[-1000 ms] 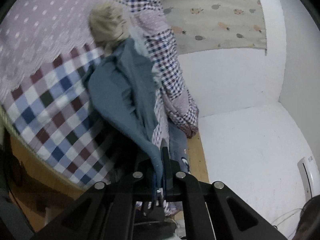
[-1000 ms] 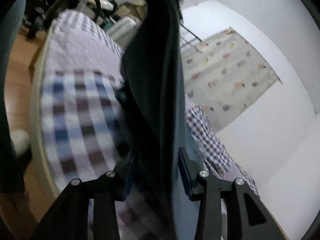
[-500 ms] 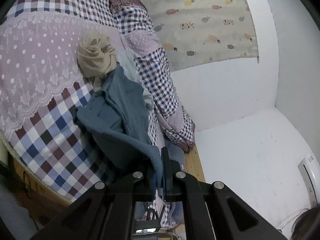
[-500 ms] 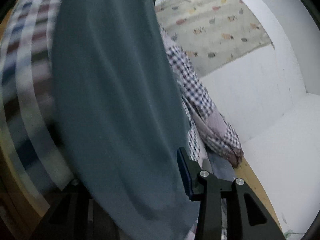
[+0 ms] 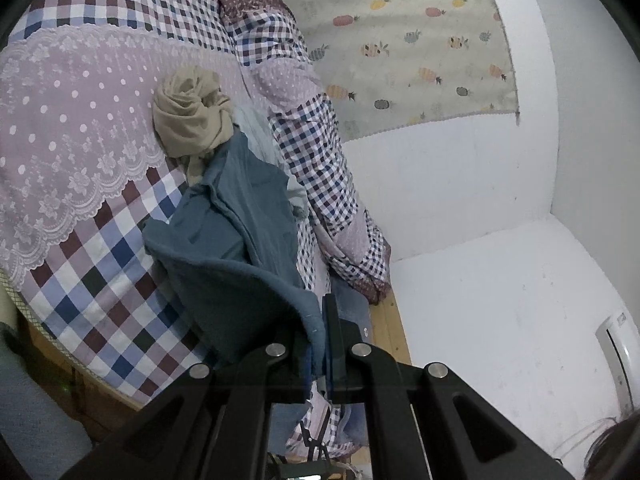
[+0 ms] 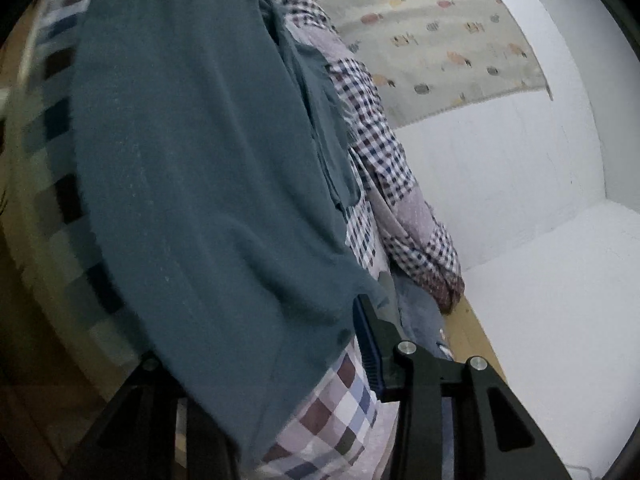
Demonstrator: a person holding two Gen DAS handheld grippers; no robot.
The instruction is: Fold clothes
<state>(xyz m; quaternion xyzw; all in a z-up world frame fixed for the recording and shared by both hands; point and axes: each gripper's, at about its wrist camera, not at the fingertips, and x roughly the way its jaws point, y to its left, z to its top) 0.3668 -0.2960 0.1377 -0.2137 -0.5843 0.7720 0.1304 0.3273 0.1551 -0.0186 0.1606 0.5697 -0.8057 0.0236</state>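
Left tongs (image 5: 318, 344) pinched nearly shut on the hem of the blue-grey garment (image 5: 240, 248), which trails from the grip onto the checked bedspread (image 5: 100, 264), beside a balled beige cloth (image 5: 190, 116). Right tongs (image 6: 260, 344): the garment (image 6: 192, 168) drapes over the left finger and hides it, right finger stands clear with a wide gap; grip cannot be told.

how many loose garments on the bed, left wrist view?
3: a teal garment pinched in the left gripper, a beige bundle balled up behind it, and a pale blue piece between them and the rolled quilt. More may lie underneath.
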